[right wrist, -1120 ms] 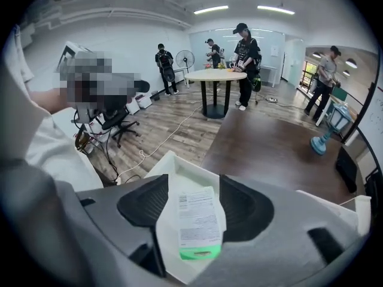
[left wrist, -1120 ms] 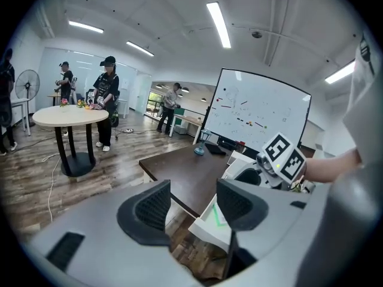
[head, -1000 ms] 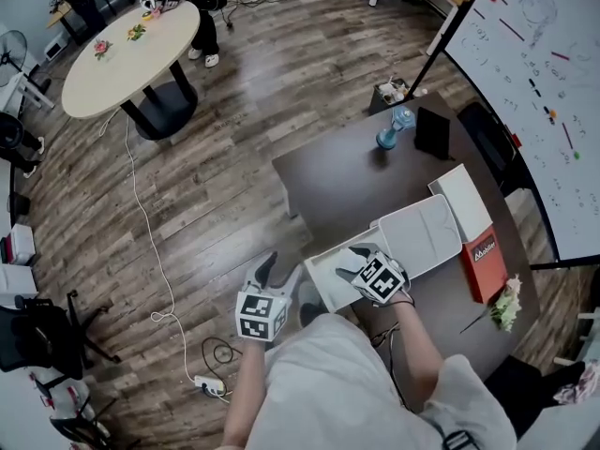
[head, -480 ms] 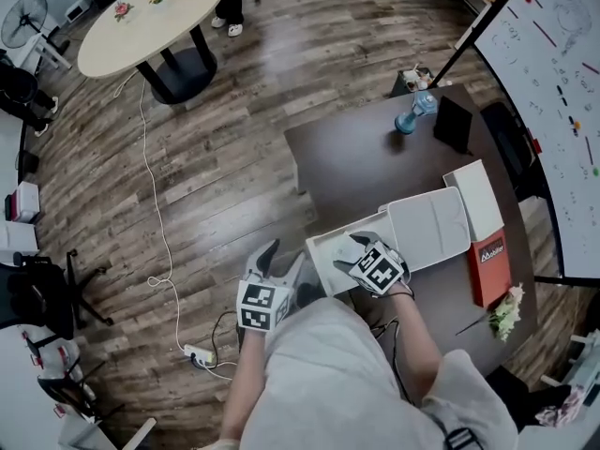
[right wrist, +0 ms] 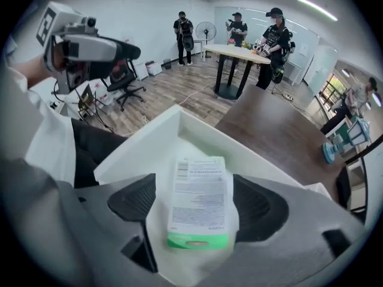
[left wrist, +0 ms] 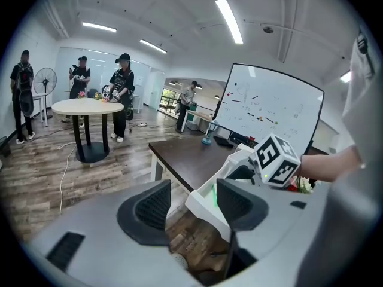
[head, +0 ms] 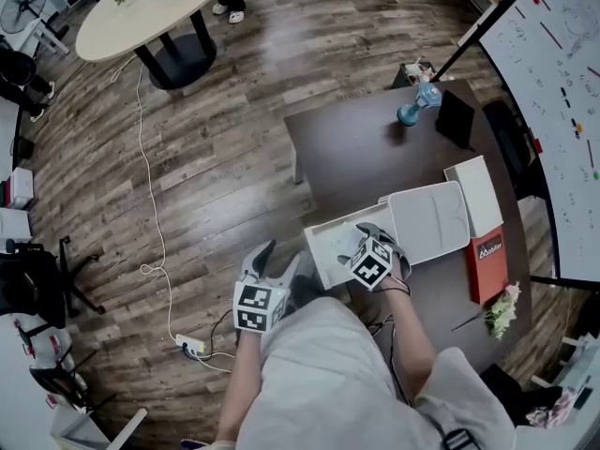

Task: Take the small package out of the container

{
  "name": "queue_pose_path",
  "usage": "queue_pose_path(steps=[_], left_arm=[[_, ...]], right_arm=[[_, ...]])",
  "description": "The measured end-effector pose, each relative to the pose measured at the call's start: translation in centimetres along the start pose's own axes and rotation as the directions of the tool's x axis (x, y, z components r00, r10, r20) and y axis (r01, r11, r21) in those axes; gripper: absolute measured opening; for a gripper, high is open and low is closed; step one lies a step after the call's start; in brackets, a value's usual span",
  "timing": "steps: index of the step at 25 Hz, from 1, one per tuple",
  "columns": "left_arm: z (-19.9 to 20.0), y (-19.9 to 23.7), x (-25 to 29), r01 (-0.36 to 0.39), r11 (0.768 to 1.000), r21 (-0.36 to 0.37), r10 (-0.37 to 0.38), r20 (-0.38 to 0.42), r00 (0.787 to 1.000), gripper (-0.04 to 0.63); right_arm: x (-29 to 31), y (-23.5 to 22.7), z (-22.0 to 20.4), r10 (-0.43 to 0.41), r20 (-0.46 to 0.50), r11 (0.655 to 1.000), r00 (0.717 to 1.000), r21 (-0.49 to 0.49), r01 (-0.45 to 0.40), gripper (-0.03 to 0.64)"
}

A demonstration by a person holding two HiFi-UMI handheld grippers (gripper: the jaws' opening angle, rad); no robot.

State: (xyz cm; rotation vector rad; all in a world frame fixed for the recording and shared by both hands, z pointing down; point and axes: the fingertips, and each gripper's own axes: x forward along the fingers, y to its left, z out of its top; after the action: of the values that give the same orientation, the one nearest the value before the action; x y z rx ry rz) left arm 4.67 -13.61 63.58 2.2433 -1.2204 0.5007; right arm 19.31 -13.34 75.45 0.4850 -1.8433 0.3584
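A white open container [head: 323, 243] sits at the near edge of the dark table [head: 356, 157], its lid [head: 429, 221] flipped back to the right. The small package [right wrist: 198, 202], white with print and a green end, lies flat on the container's floor [right wrist: 137, 148]. My right gripper [head: 364, 240] points steeply down into the container. Its jaws have just been opening and stand open astride the package [right wrist: 194, 199] without pressing it. My left gripper [head: 281, 262] hangs off the table's near-left edge, open and holding nothing [left wrist: 194, 202]. The container's corner [left wrist: 206, 202] shows beyond it.
On the table are a blue vase [head: 412, 111], a black stand [head: 457, 120], a white box [head: 478, 193], a red book [head: 486, 256] and flowers [head: 502, 309]. A whiteboard stands at right. On the wood floor are a round table [head: 150, 12], a cable [head: 155, 214] and a power strip [head: 187, 345].
My right gripper has sunk into the container and tipped more steeply down, with its jaws spread wider. My left gripper has drifted a little lower beside the table.
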Motion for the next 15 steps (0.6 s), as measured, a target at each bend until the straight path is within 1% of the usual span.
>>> queue_pose_path(steps=[1, 3, 8, 13, 15], left_arm=[[0.0, 0.1, -0.1, -0.001, 1.000, 0.000, 0.001, 0.001, 1.000, 0.232], [0.0, 0.3, -0.3, 0.000, 1.000, -0.002, 0.000, 0.003, 1.000, 0.232], [-0.1, 0.6, -0.5, 0.007, 1.000, 0.004, -0.007, -0.007, 1.000, 0.232], [-0.1, 0.5, -0.5, 0.021, 1.000, 0.013, -0.021, -0.015, 1.000, 0.232], [-0.3, 0.5, -0.4, 0.024, 1.000, 0.014, -0.024, -0.018, 1.000, 0.232]], right_arm=[[0.3, -0.2, -0.4, -0.016, -0.028, 1.000, 0.999, -0.014, 0.016, 0.411], [0.8, -0.5, -1.1, -0.029, -0.060, 1.000, 0.998, -0.009, 0.029, 0.416], [1.4, -0.7, -1.8, -0.012, -0.098, 1.000, 0.995, 0.025, 0.014, 0.414], [2.0, -0.7, -2.2, -0.018, -0.130, 1.000, 0.991, 0.004, 0.019, 0.399], [2.2, -0.4, -2.3, -0.005, -0.132, 1.000, 0.991, 0.011, 0.006, 0.372]])
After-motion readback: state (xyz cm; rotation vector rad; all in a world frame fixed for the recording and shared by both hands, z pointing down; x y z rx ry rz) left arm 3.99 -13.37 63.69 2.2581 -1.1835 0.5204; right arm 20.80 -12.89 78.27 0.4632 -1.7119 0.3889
